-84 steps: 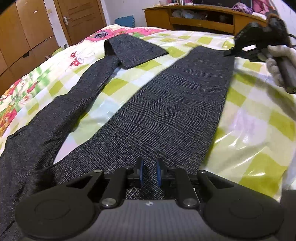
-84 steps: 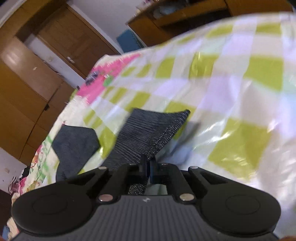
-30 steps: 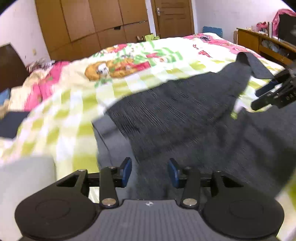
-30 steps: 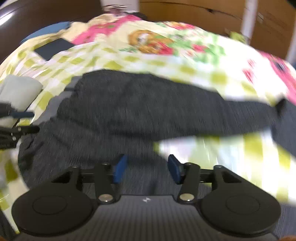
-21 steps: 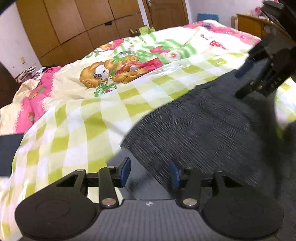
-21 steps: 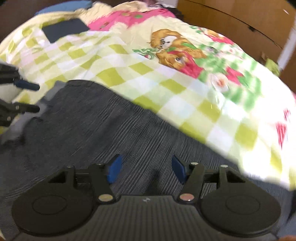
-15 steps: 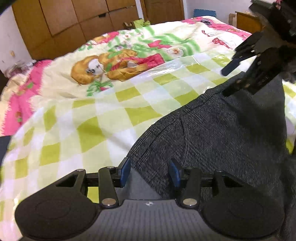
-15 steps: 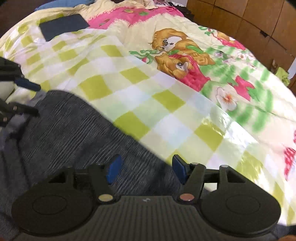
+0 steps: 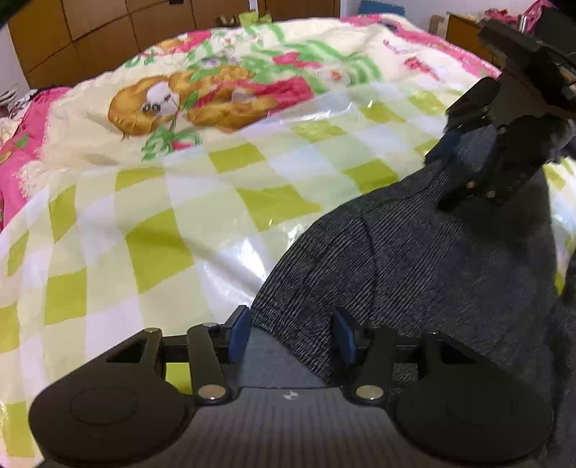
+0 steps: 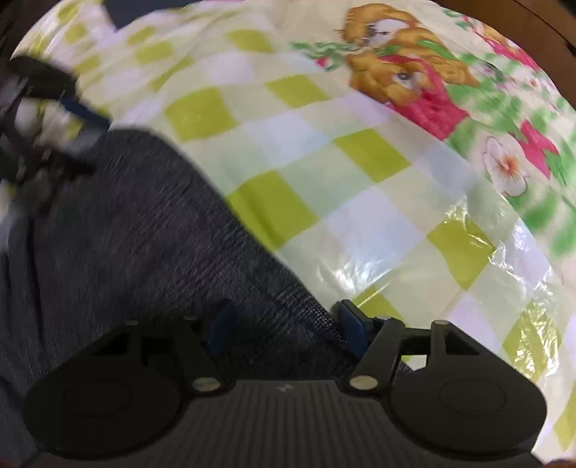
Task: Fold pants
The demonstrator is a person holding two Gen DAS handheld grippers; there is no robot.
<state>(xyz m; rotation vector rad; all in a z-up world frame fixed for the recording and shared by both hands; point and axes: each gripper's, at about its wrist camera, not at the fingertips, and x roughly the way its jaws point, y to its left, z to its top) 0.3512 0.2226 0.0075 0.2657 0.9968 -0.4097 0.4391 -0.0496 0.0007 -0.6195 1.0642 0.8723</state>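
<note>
The dark grey pants (image 9: 432, 259) lie on the checked bedspread (image 9: 162, 230). My left gripper (image 9: 293, 334) is open, its blue pads on either side of the pants' near edge, where a plain grey inner band shows. My right gripper (image 10: 288, 329) is open over another stretch of the pants' edge (image 10: 144, 244). The right gripper also shows in the left wrist view (image 9: 468, 169), low over the far edge. The left gripper shows blurred in the right wrist view (image 10: 57, 118).
The bedspread carries a cartoon bear print (image 9: 187, 97) farther back. Wooden wardrobe doors (image 9: 108, 32) stand behind the bed, and a wooden shelf unit (image 9: 464, 28) stands at the far right. A dark flat item (image 10: 122, 10) lies near the bed's far corner.
Both grippers were shut on a pant leg earlier, then opened and swung across the bed. Over the last half second both have come down onto the pants' edge.
</note>
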